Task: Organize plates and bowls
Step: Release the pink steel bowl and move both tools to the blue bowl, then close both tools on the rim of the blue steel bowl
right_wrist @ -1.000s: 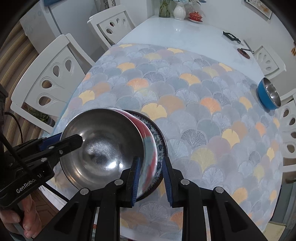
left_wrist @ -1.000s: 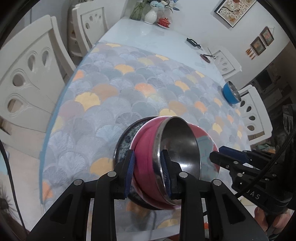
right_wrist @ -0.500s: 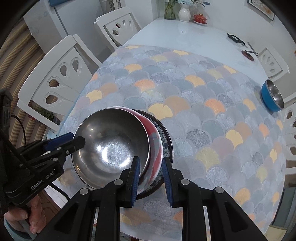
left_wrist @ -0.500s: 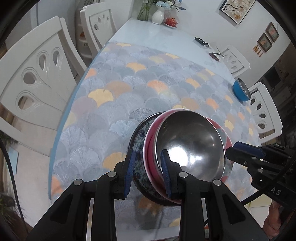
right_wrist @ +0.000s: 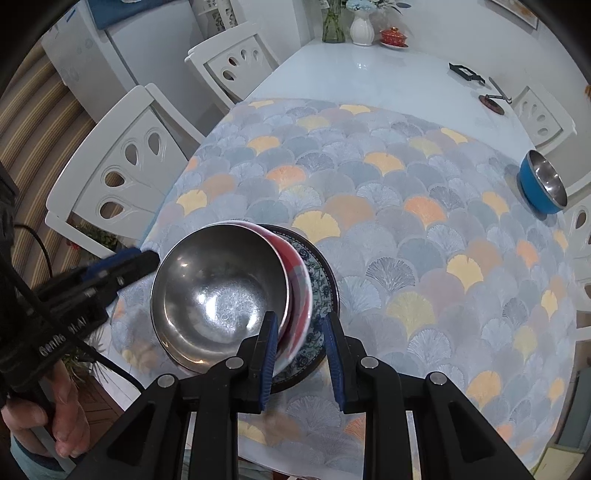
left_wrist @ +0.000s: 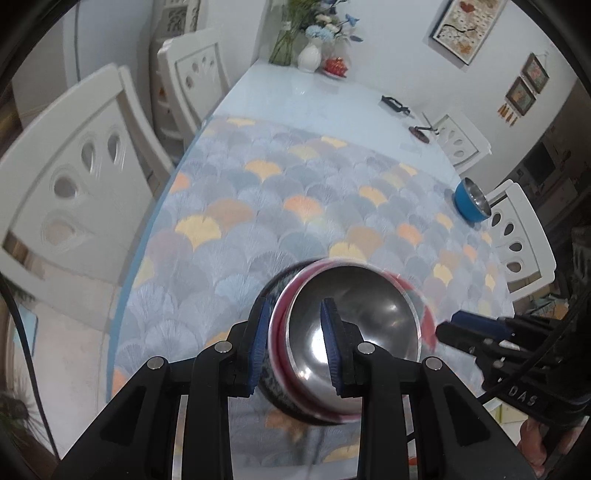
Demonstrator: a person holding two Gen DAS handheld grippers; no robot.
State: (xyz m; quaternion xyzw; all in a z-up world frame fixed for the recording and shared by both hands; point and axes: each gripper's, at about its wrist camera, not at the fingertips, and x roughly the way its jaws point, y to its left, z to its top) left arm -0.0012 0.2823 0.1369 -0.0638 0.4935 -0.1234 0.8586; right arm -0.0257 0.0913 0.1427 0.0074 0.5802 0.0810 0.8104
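A pink bowl with a steel inside rests in a dark blue patterned plate. The stack is held between both grippers above the table's near edge. My left gripper is shut on the stack's left rim, one pad inside the bowl, one outside the plate. My right gripper is shut on the opposite rim in the same way. A blue bowl with a steel inside stands alone at the table's far right edge.
The table carries a fan-patterned mat. White chairs stand at the left and a chair at the right. A vase with flowers, a red dish and small dark tools lie at the far end.
Both grippers have raised the bowl and plate stack and levelled it, so the bowl's opening faces more upward. Both grips stay shut on the rims.
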